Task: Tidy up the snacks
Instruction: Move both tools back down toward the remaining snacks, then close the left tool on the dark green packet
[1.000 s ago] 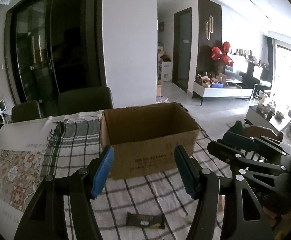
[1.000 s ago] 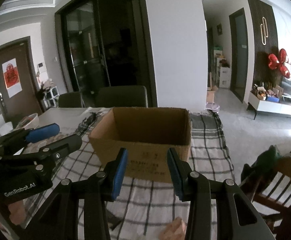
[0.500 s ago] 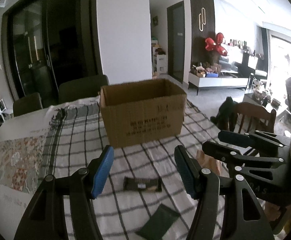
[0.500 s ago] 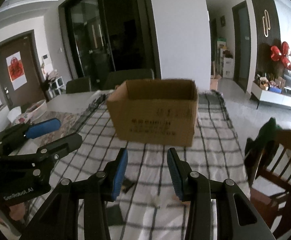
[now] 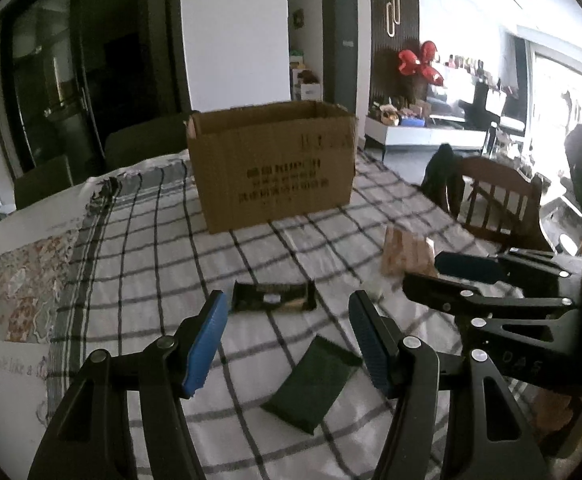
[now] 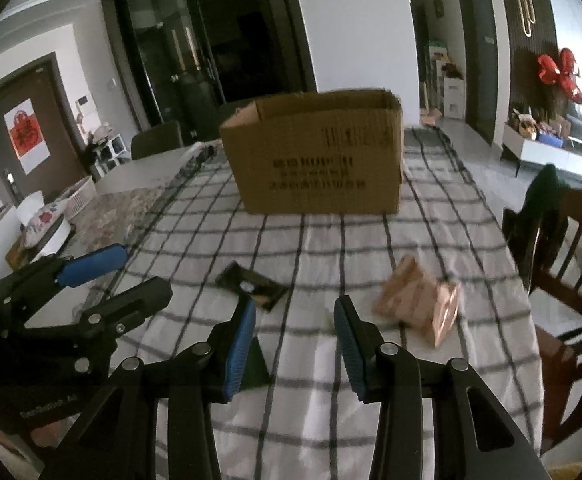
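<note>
Nearest, the left gripper [image 5: 287, 344] hangs over the checked cloth [image 5: 163, 280] with jaws wide and empty; the right gripper [image 6: 295, 344], beside it, has narrower jaws, also empty. A green packet [image 5: 311, 388] lies under the left gripper. Just beyond lies a dark bar [image 5: 273, 298], and to the right a tan packet [image 6: 419, 300]. Farthest, the open cardboard box [image 6: 315, 160] stands upright.

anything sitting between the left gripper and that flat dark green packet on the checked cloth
Nothing visible does. The flat dark green packet lies alone on bare checked tablecloth, just ahead of the open left gripper, with no snack between them. The dark rectangular snack bar lies beyond it, toward the open brown cardboard box.
</note>
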